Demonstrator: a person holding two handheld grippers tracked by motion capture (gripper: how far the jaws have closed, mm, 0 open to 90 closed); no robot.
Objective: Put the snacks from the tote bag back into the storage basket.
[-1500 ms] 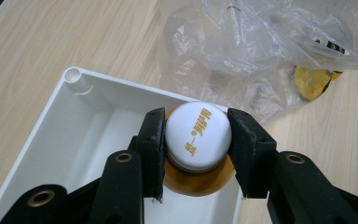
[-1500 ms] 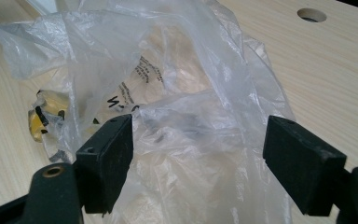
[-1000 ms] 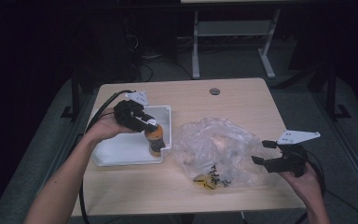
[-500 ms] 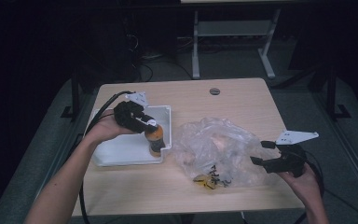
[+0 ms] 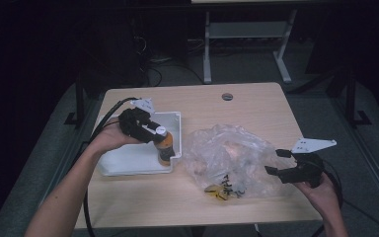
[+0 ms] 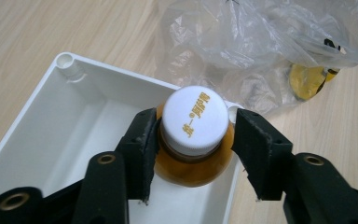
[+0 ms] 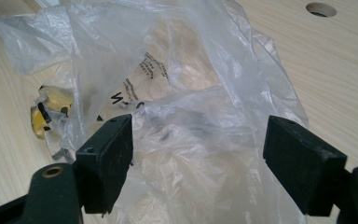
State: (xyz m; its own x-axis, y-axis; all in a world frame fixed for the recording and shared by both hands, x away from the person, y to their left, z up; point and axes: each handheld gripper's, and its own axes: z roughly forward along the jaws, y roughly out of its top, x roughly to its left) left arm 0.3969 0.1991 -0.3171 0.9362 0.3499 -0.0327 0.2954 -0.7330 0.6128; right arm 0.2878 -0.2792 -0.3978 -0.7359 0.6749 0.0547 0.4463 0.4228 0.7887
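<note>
the left gripper (image 6: 193, 154) has its jaws around the neck of a small bottle (image 5: 164, 147) of amber drink with a white cap (image 6: 195, 119). one jaw touches the bottle, the other shows a little gap, so i cannot tell if it is held tight. the bottle stands up straight in the near right corner of a white plastic tray (image 5: 128, 158) on the left side of the wooden table (image 5: 256, 106). the bottle looks full, so i think it is a bit heavy for its size. it is hard and smooth, and it could slip. just under the cap looks like a good place to hold it, because the cap sticks out like a little shelf. the right gripper (image 5: 279, 169) is on the right side of the table with its jaws wide apart and holding nothing. it sits at the edge of a clear plastic bag (image 5: 227, 158). the bag is soft, light and crinkly, and it will bend any way you pull it. a small yellow thing (image 7: 46, 116) is inside it near the front. the bag lies just beside the tray, so it could get in the way when the bottle moves to the right.
</note>
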